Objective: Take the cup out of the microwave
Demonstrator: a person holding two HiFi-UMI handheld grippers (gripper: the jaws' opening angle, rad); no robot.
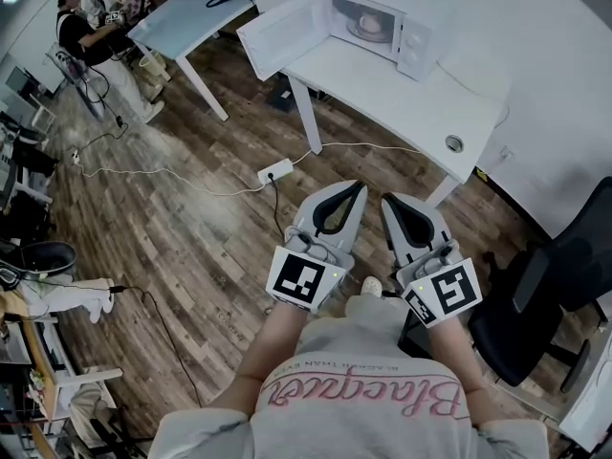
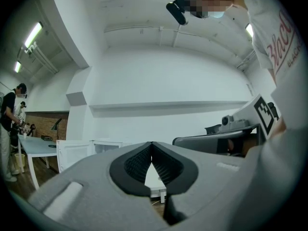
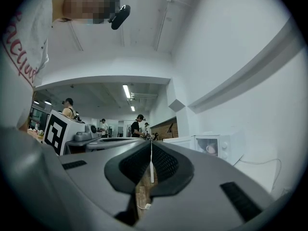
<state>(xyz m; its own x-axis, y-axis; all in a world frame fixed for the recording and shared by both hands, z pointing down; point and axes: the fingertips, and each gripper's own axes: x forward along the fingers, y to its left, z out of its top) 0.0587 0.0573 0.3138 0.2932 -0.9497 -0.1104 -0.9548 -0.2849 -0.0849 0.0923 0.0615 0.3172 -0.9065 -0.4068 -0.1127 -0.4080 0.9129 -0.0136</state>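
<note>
A white microwave (image 1: 382, 22) stands on a white table (image 1: 411, 98) with its door (image 1: 277, 32) swung open to the left. Inside it sits a pinkish cup (image 1: 371, 24), which the right gripper view also shows as the cup (image 3: 211, 149) in the microwave (image 3: 219, 146). My left gripper (image 1: 359, 187) and right gripper (image 1: 390, 199) are held side by side over the wood floor, well short of the table, both pointing toward it. Each is shut with nothing between its jaws: left gripper (image 2: 152, 143), right gripper (image 3: 151, 142).
A white power strip (image 1: 275, 171) and cables lie on the floor ahead of the table leg (image 1: 307, 118). A black office chair (image 1: 545, 295) stands at the right. A second table (image 1: 191, 17) and a person (image 1: 81, 27) are at the far left.
</note>
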